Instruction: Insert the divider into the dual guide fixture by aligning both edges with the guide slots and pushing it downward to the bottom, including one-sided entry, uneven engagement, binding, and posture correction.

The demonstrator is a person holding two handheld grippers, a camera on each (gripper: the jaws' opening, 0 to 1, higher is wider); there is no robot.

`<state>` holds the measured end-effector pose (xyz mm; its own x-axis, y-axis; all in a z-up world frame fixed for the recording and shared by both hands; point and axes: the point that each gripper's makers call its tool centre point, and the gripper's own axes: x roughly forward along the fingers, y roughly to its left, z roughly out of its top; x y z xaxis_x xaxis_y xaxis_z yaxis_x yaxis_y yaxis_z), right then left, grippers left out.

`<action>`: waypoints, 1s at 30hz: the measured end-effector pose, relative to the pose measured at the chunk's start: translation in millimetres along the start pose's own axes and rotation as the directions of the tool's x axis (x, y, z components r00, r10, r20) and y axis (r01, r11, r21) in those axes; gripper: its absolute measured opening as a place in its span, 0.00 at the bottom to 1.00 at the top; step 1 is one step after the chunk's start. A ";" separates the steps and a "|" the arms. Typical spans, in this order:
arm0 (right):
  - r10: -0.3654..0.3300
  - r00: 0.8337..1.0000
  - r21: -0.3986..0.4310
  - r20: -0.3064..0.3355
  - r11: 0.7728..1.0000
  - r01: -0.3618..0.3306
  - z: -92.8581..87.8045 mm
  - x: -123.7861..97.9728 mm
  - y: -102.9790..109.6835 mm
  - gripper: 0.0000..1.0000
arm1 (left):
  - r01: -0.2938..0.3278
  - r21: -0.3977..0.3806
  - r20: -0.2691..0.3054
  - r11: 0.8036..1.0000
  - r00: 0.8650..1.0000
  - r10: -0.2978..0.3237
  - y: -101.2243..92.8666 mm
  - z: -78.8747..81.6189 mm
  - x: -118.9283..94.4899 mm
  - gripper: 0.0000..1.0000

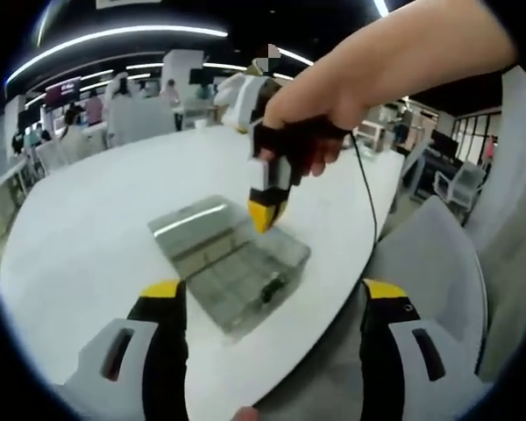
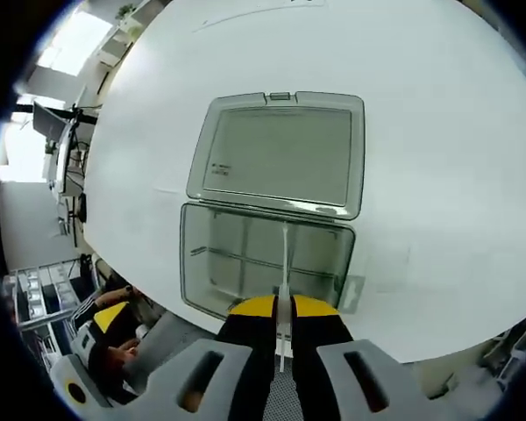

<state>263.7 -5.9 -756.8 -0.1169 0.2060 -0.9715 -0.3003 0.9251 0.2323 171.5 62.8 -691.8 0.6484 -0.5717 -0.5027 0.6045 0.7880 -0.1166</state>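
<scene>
A clear plastic box (image 2: 212, 254) with guide slots in its walls lies on the white table (image 2: 438, 175), its hinged lid (image 2: 280, 153) folded open and flat beyond it. My right gripper (image 2: 283, 309) is shut on a thin white divider (image 2: 285, 254), which stands on edge and reaches down into the box near its right half. In the left gripper view a hand holds the right gripper (image 1: 265, 213) over the box (image 1: 232, 263), yellow tips pointing down at its far side. My left gripper (image 1: 272, 294) hangs open at the table's near edge, nothing between its fingers.
The box sits close to the round table's near edge (image 1: 333, 307). A small clear tab (image 2: 351, 294) lies beside the box's right corner. Chairs (image 1: 421, 263) stand by the table, and people and desks (image 1: 96, 110) fill the far background. The left gripper (image 2: 110, 317) shows at lower left.
</scene>
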 end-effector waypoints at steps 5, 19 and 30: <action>-0.005 1.000 0.008 -0.007 1.000 0.005 -1.0 3.0 -0.4 0.00 | 0.001 0.002 -0.001 1.000 1.000 -0.001 -0.1 -0.3 0.4 0.78; -0.018 1.000 0.018 -0.015 1.000 0.018 4.1 8.9 -3.0 0.00 | -0.003 -0.007 0.003 1.000 1.000 0.003 2.0 0.3 0.4 0.78; -0.043 0.999 0.046 -0.031 0.998 0.045 -0.1 6.5 -1.2 0.00 | -0.008 -0.012 0.005 1.000 1.000 0.008 3.4 0.4 0.4 0.78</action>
<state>263.2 -5.7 -763.4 -0.1328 0.1560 -0.9788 -0.2610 0.9472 0.1864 173.9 65.1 -692.0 0.6553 -0.5668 -0.4994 0.5941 0.7950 -0.1227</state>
